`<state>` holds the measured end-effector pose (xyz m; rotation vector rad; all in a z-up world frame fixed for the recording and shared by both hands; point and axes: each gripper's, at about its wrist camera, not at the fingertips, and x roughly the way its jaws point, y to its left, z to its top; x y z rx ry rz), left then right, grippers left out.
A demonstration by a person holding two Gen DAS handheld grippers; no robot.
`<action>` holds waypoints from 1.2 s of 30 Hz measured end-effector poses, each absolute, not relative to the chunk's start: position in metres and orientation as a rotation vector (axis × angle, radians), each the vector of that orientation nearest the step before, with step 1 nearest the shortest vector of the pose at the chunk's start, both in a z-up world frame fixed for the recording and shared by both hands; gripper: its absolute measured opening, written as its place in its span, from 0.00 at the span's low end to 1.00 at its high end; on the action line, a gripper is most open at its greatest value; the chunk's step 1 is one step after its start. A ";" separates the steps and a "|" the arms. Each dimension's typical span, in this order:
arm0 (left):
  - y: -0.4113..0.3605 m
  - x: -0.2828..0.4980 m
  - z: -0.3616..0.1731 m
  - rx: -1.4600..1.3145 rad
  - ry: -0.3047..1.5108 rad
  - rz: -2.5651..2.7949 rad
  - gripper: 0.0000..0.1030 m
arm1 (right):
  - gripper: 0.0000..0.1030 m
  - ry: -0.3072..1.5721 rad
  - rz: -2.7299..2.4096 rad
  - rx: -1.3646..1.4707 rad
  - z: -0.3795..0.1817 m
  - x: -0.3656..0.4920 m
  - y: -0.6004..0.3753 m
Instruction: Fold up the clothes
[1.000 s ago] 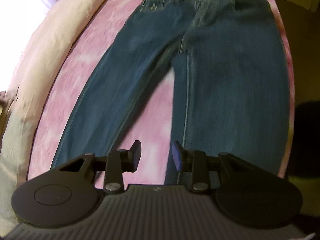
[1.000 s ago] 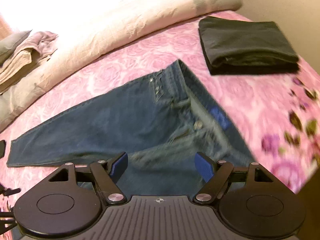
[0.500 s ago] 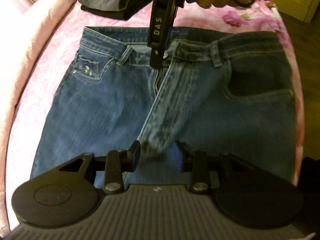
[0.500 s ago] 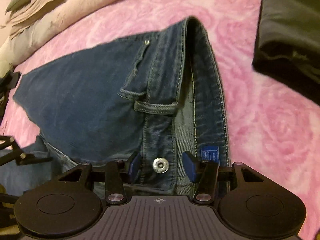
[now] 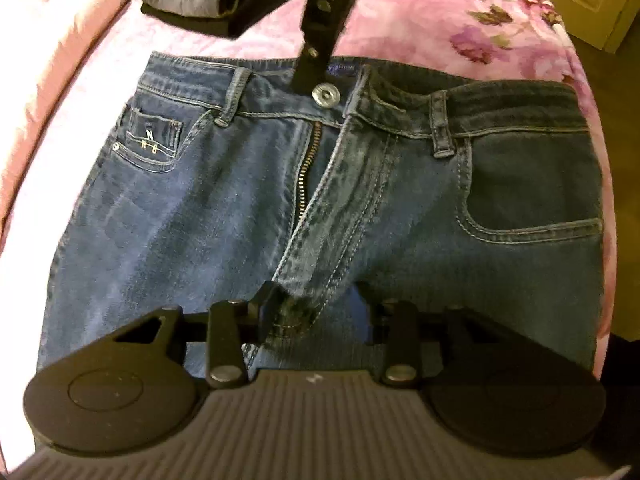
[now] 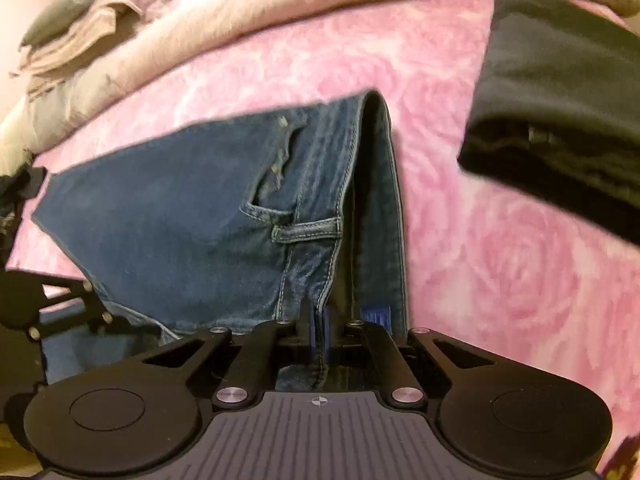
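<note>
Jeans [image 5: 200, 220] flat on bedspread [image 6: 500, 280], folded garment [image 6: 560, 120] beyond waistband

A home bedroom: pink rose-patterned bedspread [image 6: 500, 272], cream duvet [image 6: 224, 32], folded clothes [image 6: 560, 112].

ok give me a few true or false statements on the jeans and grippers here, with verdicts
1. The jeans lie zipped shut. False: the fly is open and the zipper shows.
2. The right gripper is shut on the waistband. True.
3. The left gripper is clamped tight on a belt loop. False: its jaws are opening, set either side of the bottom of the fly.
4. A folded dark garment lies on the pink bedspread beyond the waistband. True.
5. The jeans are black. False: they are blue denim.
</note>
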<state>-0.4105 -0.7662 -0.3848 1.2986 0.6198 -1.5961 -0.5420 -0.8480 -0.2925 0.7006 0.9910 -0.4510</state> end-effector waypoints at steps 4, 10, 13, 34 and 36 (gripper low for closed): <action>-0.766 -0.403 -0.385 1.302 0.614 -1.609 0.38 | 0.01 0.984 -0.461 0.732 -0.306 -0.542 -0.853; -0.770 -0.390 -0.375 1.233 0.665 -1.587 0.38 | 0.06 0.954 -0.490 0.747 -0.294 -0.557 -0.856; -0.771 -0.386 -0.370 1.196 0.678 -1.593 0.38 | 0.31 0.923 -0.486 0.765 -0.284 -0.568 -0.844; -0.774 -0.379 -0.386 1.196 0.688 -1.572 0.44 | 0.01 1.027 -0.462 0.592 -0.279 -0.543 -0.816; -0.772 -0.379 -0.387 1.199 0.689 -1.567 0.44 | 0.01 1.061 -0.471 0.631 -0.299 -0.544 -0.825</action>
